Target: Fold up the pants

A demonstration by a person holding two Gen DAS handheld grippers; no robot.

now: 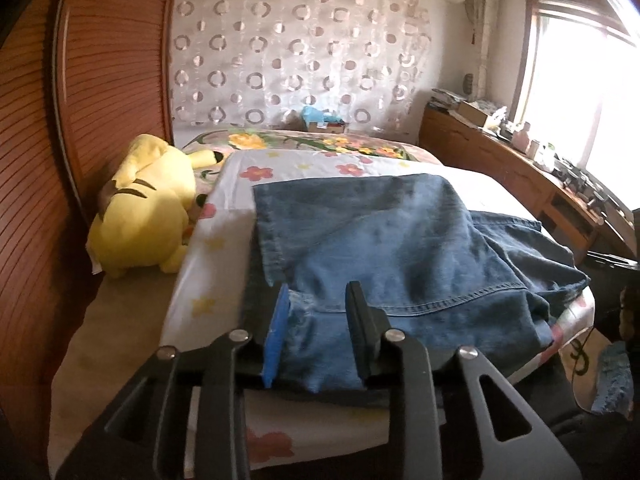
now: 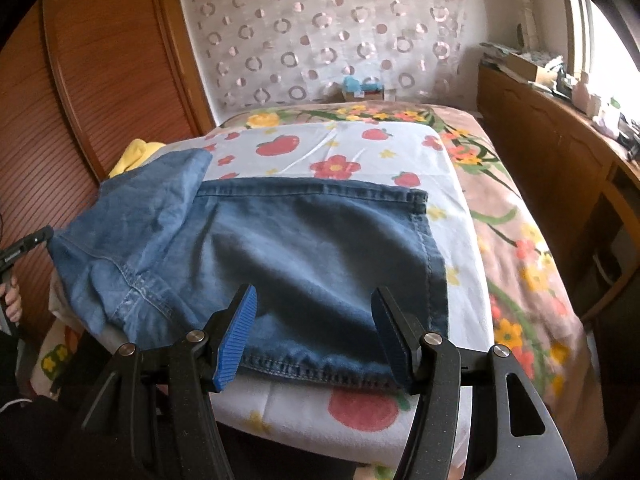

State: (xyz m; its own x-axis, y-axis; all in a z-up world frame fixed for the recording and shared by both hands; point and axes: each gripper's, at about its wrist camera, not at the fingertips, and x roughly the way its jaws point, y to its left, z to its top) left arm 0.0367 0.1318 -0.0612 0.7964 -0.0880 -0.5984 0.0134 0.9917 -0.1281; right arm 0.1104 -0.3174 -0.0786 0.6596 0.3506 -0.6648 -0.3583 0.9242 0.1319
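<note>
I'm seeing the jeans (image 2: 304, 248) lying part-folded on the flowered sheet (image 2: 360, 148), thick floppy denim, so I'm aiming both spread, empty tongs, left gripper (image 1: 316, 332) and right gripper (image 2: 316, 332), at the stiffer near hem.

Both hand-held tools are black, with angular link arms and round silver screw heads at the joints. The left gripper (image 1: 318, 332) and the right gripper (image 2: 316, 334) carry ribbed blue rubber pads (image 2: 234, 344) on black fingers.
</note>
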